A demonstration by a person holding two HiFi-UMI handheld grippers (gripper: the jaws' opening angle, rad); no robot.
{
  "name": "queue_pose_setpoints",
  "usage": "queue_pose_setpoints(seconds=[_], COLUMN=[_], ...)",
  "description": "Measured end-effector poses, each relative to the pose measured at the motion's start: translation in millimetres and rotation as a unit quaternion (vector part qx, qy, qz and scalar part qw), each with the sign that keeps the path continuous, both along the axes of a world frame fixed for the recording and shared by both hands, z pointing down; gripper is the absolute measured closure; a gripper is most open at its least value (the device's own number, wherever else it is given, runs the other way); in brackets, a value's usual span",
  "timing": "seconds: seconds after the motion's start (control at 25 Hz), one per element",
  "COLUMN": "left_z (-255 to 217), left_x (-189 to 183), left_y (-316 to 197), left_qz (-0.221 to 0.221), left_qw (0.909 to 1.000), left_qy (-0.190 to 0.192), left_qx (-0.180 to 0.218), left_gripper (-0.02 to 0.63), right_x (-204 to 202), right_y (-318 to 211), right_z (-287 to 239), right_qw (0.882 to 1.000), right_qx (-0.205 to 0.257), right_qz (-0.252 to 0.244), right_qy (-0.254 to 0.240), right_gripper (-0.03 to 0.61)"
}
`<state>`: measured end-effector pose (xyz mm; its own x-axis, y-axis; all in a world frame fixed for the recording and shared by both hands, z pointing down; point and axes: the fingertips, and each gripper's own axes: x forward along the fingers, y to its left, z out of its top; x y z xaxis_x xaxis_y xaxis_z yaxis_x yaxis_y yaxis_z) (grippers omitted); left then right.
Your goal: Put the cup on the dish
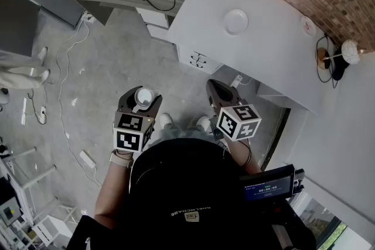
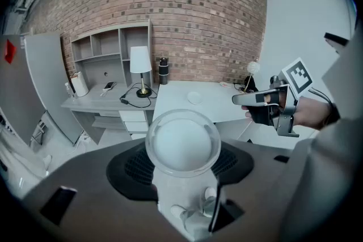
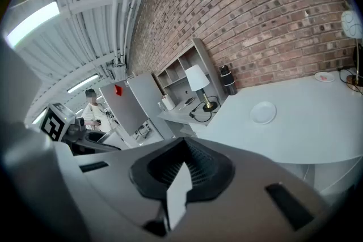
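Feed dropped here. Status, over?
Left tongs gripping cup. Right tongs shut, empty. Dish bare on table ahead, nothing blocking.

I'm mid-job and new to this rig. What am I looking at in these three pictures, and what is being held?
There is no robot arm here: a person holds a two-jaw gripper in each hand. The head view comes from a camera on the person's head, looking steeply down. The two gripper views come from cameras riding on each gripper, looking along its jaws. The left gripper has its jaws closed on a white cup, not yet at the table. The right gripper has its jaws together with nothing between them. Ahead stands a white table with a white dish on it, where the cup should go. The cubes with square markers are parts of the grippers.
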<state>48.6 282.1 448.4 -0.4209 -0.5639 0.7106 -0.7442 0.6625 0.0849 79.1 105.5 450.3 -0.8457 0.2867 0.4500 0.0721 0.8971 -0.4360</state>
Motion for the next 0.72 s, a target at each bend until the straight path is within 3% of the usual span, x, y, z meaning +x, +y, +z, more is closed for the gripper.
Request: queue_pose_setpoints(seconds=[0.4, 0.72], left_z=[-4, -1], left_x=[-9, -7], left_y=[-17, -18], left_qz=[0.037, 0.041], left_qw=[0.9991, 0.9991], left_qy=[-0.011, -0.005], left_qx=[-0.02, -0.014], left_gripper=[0.348, 0.348], right_x=[-15, -6], right_y=[-6, -8], right_z=[-10, -12], right_qw=[1.0, 1.0], right_qx=[0.008, 0.006], right_qz=[0.006, 0.023], right_qy=[-0.016, -0.017], right_gripper=[0.575, 0.574])
